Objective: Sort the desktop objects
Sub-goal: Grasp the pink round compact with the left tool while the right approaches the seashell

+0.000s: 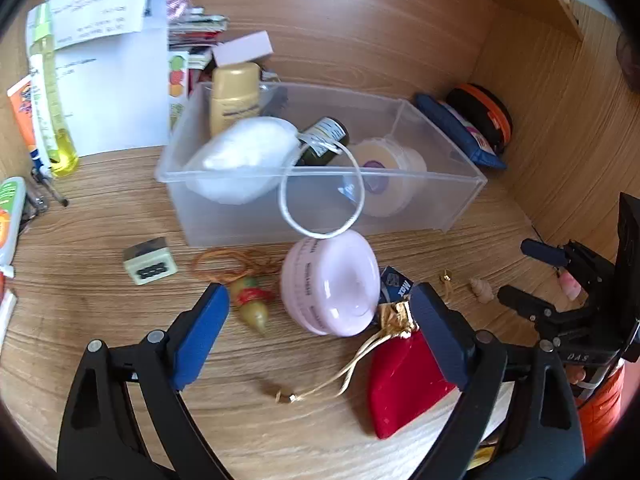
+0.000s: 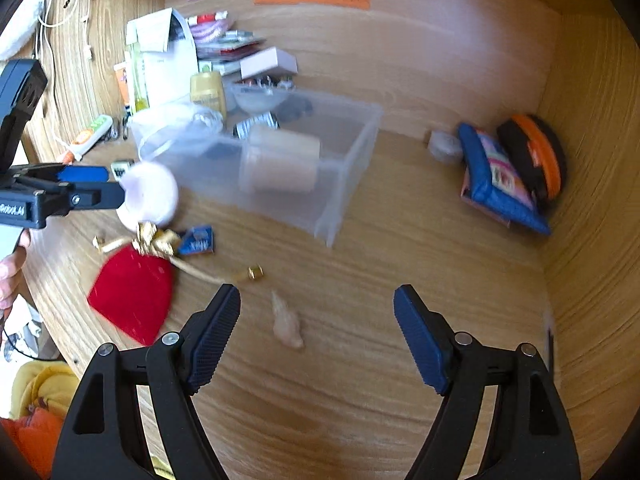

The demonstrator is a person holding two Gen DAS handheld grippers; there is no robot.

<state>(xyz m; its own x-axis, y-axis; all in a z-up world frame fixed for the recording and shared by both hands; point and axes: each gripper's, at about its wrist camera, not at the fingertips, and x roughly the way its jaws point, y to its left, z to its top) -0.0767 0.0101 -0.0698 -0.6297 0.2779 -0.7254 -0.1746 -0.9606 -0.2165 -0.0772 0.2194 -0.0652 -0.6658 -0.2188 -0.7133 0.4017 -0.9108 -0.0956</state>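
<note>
My left gripper is open, and a pink lidded jar lies on its side on the wooden desk between the fingers without touching either pad. A red pouch with a gold top lies by the right finger. Behind the jar stands a clear plastic bin holding a white puff bag, a dark bottle and a cream jar. My right gripper is open over bare desk, with a small pale shell lying between its fingers. The right wrist view shows the left gripper at the pink jar.
A wooden charm on an orange cord and a small cube lie left of the jar. A blue pouch and a black-orange case lean in the back right corner. Papers, tubes and a yellow bottle crowd the back left.
</note>
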